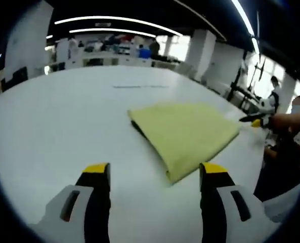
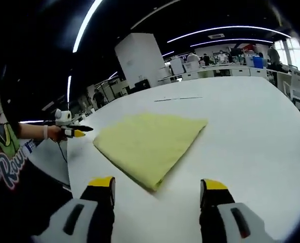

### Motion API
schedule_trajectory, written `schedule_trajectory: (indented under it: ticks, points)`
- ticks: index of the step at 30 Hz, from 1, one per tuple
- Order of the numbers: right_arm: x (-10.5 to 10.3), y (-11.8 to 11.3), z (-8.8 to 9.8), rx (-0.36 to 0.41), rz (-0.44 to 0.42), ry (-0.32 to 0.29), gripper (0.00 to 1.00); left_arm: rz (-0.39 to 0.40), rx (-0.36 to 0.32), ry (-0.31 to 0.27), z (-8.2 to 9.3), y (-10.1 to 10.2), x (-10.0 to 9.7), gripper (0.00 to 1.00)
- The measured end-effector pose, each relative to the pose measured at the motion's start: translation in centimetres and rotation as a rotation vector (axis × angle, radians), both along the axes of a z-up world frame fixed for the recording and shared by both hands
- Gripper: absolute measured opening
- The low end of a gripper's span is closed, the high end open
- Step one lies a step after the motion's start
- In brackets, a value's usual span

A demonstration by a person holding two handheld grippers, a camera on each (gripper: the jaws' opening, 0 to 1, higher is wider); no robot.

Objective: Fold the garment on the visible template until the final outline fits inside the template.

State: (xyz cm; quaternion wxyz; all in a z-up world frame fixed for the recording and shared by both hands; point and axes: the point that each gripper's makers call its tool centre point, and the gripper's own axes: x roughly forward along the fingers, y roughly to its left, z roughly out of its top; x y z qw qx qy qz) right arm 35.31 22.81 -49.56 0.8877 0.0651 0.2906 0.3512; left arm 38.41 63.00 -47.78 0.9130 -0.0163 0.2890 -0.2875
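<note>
— Table (image 1: 53,126) first: white, broad, running back toward the desks and pillars of the room. What is lying on it?

— Garment (image 1: 185,134), pale yellow, folded flat into a rough wedge with doubled edges. In the left gripper view it sits on the tabletop ahead and right of the jaws; in the right gripper view the same cloth (image 2: 147,142) lies ahead and slightly left. I cannot make out any template outline under it, only a thin dark line on the table beyond it.

— And the tongs?

— Left gripper (image 1: 155,174) hangs over bare table, jaws spread wide, yellow tips apart, nothing between them, the near corner of the cloth just ahead of the gap. Right gripper (image 2: 157,187) is the same: jaws parted, empty, short of the nearest fold.

— Anything at the edges?

— Each view catches the other gripper: a small yellow-tipped one at the right beside the cloth's far corner, held by a person's hand (image 1: 286,120), and one at the left edge of the table, off the cloth.
</note>
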Motion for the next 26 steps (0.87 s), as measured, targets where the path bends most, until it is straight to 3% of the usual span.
schedule_trajectory:
  ticks: [4,7,11,20,26]
  points:
    - [0.1,0.2,0.4,0.012,-0.018,-0.01,0.9,-0.029,-0.007,-0.01,0.3,-0.7,-0.4,0.8]
    - [0.1,0.2,0.5,0.014,-0.031,-0.008,1.0,-0.05,0.04,-0.031,0.1,-1.0,-0.6,0.99]
    - [0.0,0.2,0.2,-0.006,-0.024,0.002,1.0,-0.083,0.026,0.007,-0.4,-1.5,-1.5,0.99]
    - [-0.5,0.3,0.1,-0.019,-0.029,0.012,1.0,-0.077,-0.011,-0.005,-0.4,-2.7,-2.8,0.99]
    - [-0.8,0.1,0.1,-0.033,-0.034,0.02,1.0,-0.068,-0.013,0.0,-1.4,-2.7,-3.8,0.99]
